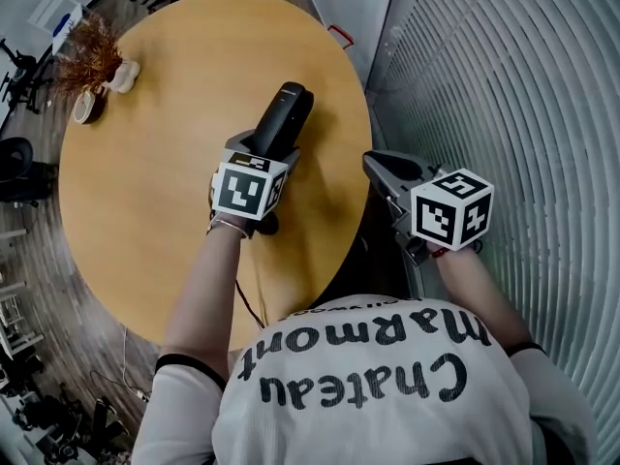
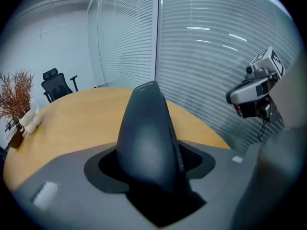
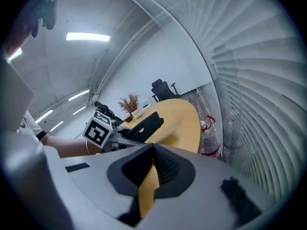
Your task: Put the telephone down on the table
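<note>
Left tool (image 1: 266,151) clamped on telephone (image 1: 288,112) over table (image 1: 165,211), plant (image 1: 87,51) far off; right tool (image 1: 384,169) closed

lower end of telephone (image 1: 291,105) hidden within left tool (image 1: 274,151)

The right gripper (image 3: 153,148) has its jaw tips together with nothing between them; only a thin wedge of wood colour shows through the gap behind. Past it, the left gripper (image 3: 125,132), with its marker cube (image 3: 97,131), grips a black telephone (image 3: 146,124) slanted above the round wooden table (image 3: 187,119). A dried plant (image 3: 128,101) stands on the far side of the table, an office chair (image 3: 162,90) behind it, and slatted blinds (image 3: 249,80) fill the right.
</note>
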Tool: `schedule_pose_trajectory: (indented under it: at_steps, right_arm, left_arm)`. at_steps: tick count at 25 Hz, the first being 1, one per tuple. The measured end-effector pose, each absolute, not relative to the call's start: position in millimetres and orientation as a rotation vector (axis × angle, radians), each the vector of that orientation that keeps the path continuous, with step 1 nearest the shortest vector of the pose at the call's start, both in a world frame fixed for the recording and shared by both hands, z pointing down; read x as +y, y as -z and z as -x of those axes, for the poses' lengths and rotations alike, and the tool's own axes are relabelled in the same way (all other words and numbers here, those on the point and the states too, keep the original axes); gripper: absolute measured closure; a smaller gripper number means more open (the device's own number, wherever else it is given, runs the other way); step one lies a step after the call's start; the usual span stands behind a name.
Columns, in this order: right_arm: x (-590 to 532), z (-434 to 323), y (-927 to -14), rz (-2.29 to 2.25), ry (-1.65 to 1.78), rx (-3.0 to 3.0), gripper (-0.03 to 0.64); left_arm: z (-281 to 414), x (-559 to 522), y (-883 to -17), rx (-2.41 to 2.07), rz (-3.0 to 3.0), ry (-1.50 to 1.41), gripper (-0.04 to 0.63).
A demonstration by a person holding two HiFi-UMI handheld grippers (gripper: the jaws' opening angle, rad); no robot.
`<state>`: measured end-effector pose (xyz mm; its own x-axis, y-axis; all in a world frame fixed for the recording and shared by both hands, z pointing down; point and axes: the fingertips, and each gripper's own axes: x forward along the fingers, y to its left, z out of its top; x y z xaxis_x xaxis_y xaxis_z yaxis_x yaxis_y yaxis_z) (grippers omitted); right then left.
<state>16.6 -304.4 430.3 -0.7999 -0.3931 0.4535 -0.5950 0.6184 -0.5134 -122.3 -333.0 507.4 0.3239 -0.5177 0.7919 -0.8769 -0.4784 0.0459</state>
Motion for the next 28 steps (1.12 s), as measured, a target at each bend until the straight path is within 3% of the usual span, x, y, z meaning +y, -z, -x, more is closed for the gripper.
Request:
schedule_pose_trajectory:
  at_steps: [28]
  right_arm:
    - [-304,-26,-449,-0.888,-1.037,-2.526,0.603]
  left_arm:
    - [117,-348,-532,-1.167,-2.054,-0.807,0.276]
